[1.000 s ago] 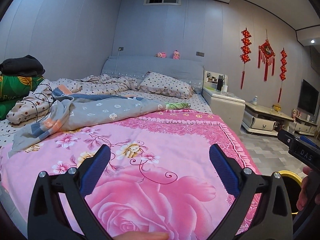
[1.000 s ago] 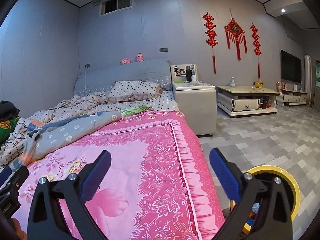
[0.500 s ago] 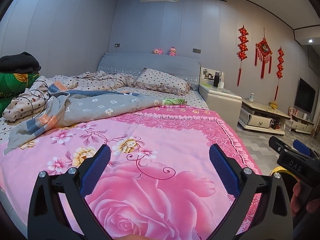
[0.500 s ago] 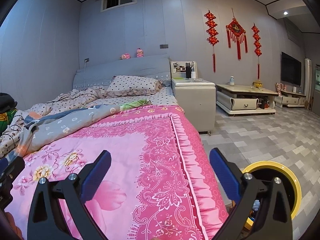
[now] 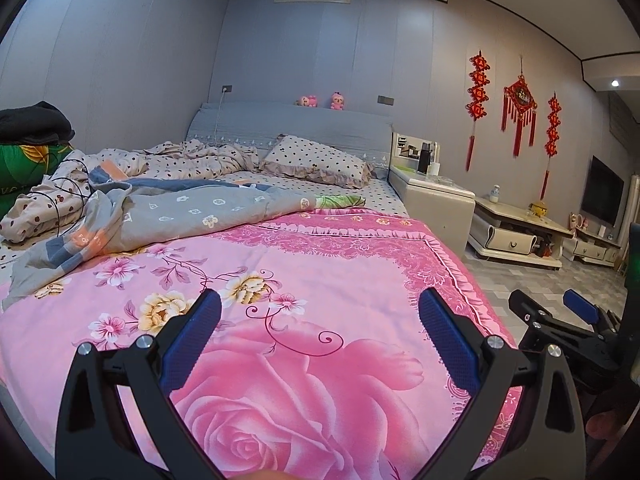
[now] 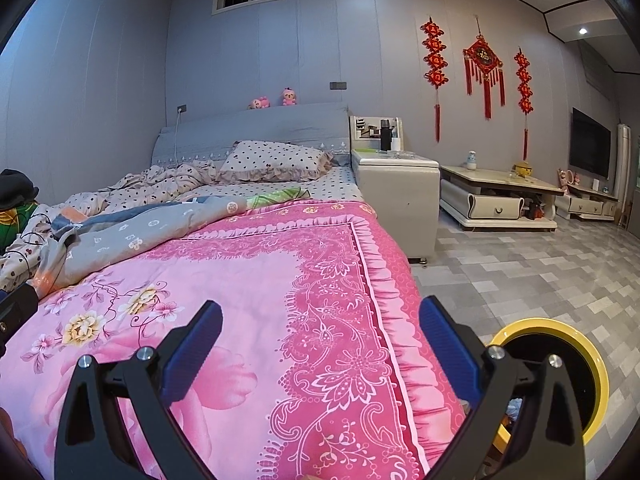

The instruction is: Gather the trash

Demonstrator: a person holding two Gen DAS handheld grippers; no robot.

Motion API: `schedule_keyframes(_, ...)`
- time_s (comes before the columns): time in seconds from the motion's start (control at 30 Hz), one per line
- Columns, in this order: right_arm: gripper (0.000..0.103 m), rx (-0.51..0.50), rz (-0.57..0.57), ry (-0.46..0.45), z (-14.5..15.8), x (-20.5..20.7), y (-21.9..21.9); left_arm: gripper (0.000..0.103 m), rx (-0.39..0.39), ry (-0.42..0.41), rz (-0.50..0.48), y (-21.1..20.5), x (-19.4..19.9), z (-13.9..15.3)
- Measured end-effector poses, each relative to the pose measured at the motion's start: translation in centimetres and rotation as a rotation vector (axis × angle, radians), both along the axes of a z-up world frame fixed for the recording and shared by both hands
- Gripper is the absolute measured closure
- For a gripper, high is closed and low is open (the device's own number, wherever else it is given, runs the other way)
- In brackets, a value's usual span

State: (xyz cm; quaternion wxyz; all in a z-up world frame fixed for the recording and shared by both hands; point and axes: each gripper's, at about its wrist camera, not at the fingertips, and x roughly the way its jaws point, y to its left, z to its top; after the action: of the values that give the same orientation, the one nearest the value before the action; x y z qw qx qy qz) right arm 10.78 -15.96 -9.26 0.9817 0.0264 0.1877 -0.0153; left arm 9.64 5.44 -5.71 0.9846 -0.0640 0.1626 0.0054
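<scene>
Both claws, left claw (image 5: 320, 340) and right claw (image 6: 320, 344), gape empty; blanket (image 5: 92, 236) lettering illegible.

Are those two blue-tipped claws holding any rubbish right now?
No. The left gripper and the right gripper are both wide open and empty above the pink bedspread.
</scene>
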Motion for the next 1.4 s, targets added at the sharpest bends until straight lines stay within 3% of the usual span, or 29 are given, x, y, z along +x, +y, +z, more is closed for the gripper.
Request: schedule_keyframes(1.4,0.008,0.018,0.008,0.033,-0.75,0.2,-0.24,0.008,-0.014,0.002,-0.006,0.16,-0.02,0.23)
